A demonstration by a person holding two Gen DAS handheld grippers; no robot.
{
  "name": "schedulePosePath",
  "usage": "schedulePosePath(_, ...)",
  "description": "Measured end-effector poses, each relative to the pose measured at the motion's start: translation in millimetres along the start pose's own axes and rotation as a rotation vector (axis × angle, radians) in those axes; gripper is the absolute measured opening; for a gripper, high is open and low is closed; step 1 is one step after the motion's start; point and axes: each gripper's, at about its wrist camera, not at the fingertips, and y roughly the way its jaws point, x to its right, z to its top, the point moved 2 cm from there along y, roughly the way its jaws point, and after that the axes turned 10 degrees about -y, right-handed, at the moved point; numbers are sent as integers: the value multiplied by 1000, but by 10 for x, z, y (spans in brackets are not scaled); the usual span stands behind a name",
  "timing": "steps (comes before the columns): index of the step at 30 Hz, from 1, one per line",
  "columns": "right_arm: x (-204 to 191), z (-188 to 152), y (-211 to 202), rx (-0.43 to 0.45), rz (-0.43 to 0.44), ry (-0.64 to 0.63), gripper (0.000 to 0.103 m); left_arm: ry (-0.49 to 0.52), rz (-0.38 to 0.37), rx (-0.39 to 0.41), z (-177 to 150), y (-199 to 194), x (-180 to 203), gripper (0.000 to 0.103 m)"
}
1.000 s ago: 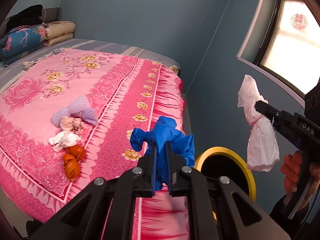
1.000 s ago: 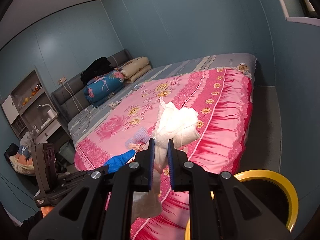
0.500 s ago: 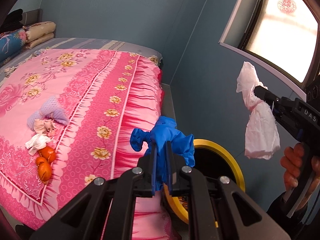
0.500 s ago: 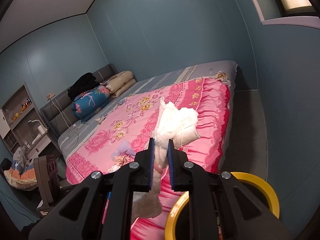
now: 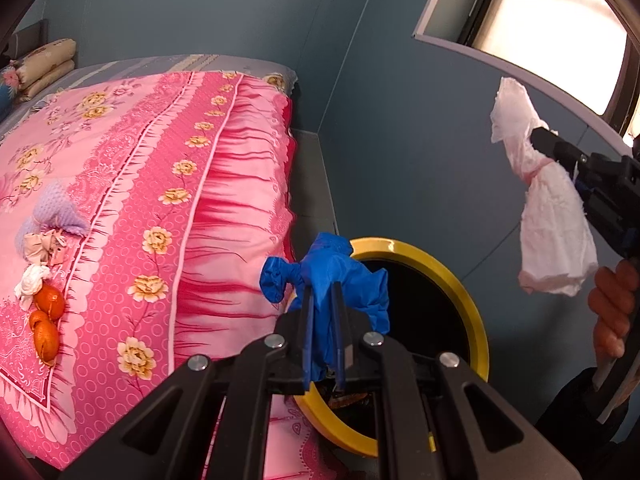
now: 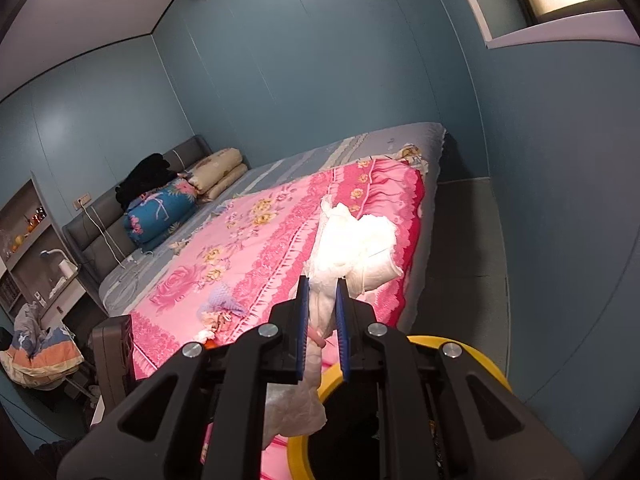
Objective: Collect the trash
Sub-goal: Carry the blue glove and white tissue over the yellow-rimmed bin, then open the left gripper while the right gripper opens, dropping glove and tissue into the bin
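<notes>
My left gripper [image 5: 322, 300] is shut on a crumpled blue glove [image 5: 332, 276], held just over the near rim of a yellow-rimmed bin [image 5: 472, 312] that stands on the floor beside the bed. My right gripper [image 6: 322, 292] is shut on a white crumpled tissue [image 6: 352, 244]; from the left wrist view that tissue [image 5: 548, 220] hangs at the right, higher than the bin. The bin's yellow rim [image 6: 492, 364] shows below the right gripper. On the pink bedspread [image 5: 132, 184] lie orange peels [image 5: 46, 320], a white tissue wad [image 5: 32, 284], a beige scrap [image 5: 42, 244] and a lilac knitted piece [image 5: 60, 212].
The blue wall [image 5: 380, 100] and a window ledge [image 5: 520, 68] close in to the right of the bin. A narrow strip of grey floor [image 6: 460, 240] runs between bed and wall. Pillows [image 6: 218, 170] lie at the headboard, with shelves [image 6: 24, 240] and a black heater [image 6: 114, 356] at left.
Both grippers have swung right, off the bed and toward the bin. The blue glove now hangs over the bin's rim, and the bin looks larger and closer. Both grips are unchanged.
</notes>
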Motion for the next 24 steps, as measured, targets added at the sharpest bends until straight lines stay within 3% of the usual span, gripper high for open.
schedulePosePath(9,200,-87,29,-19,-23,12,12,25,-23,-80,-149,269,199,7)
schedulePosePath(18,315,-141,53,-12,-7,29,14,59,-45,-90,-226,322,338,9)
schedulePosePath(21,327,-146,50,-11,-14,39,19,64,-47,-81,-219,289,327,23)
schedulePosePath(23,345,-148,40,-5,-17,49,25,55,-48,-66,-206,245,311,43)
schedulePosePath(24,355,-151,31,-1,-17,55,27,53,-47,-55,-201,219,303,46)
